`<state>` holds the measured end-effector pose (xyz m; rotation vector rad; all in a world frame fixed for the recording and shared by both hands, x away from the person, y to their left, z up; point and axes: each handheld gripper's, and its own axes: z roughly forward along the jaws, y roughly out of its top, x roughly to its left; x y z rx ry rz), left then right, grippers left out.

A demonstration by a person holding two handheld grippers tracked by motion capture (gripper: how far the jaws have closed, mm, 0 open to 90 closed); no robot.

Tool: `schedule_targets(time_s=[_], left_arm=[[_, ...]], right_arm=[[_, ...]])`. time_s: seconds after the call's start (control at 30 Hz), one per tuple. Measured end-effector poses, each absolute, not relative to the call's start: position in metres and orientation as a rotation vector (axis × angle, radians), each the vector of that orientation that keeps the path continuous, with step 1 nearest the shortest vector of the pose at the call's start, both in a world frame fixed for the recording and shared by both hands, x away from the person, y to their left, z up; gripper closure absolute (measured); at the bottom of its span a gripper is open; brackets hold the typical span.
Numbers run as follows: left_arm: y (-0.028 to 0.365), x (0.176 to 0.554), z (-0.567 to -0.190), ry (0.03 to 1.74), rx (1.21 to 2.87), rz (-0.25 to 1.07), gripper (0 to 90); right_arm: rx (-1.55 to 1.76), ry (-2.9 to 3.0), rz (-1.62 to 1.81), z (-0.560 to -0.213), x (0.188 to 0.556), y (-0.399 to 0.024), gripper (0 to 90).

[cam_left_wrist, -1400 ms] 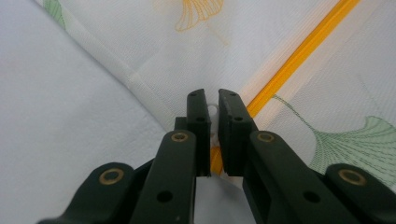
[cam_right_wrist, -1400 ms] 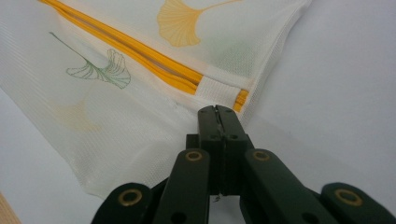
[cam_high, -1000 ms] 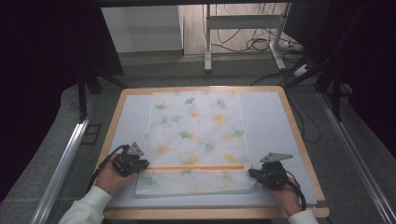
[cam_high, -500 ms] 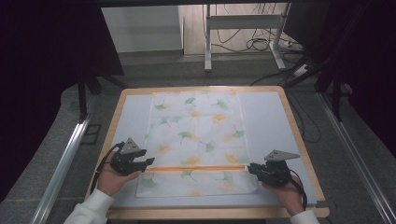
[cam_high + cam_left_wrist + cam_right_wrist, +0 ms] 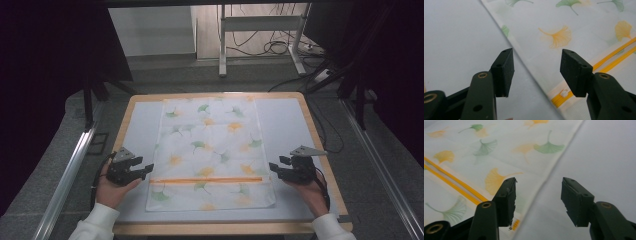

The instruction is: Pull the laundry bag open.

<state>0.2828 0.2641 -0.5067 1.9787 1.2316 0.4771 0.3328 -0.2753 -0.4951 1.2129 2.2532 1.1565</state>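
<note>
Both claws have just been opening and now hold nothing: your left claw (image 5: 145, 171) and right claw (image 5: 274, 167) have drawn back off the leaf-printed cloth (image 5: 210, 150). It lies flat on the table (image 5: 290, 125), so this spreading step looks finished.

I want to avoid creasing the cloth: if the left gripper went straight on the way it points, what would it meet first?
Probably the leaf-printed cloth's near side edge: the open left gripper straddles it, nothing between the jaws. Its height above the table is unclear.
</note>
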Motion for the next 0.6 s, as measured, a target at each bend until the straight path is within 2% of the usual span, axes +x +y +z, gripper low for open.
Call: schedule_targets(time_s=[0.23, 0.6], left_arm=[[0.266, 0.28, -0.511, 1.239, 1.981, 0.485, 43.7], [0.267, 0.281, -0.514, 1.24, 1.989, 0.48, 42.7]], right_arm=[[1.28, 2.168, 1.154, -0.5, 0.325, -0.303, 42.6], [1.257, 2.191, 1.135, -0.504, 0.324, -0.302, 41.4]])
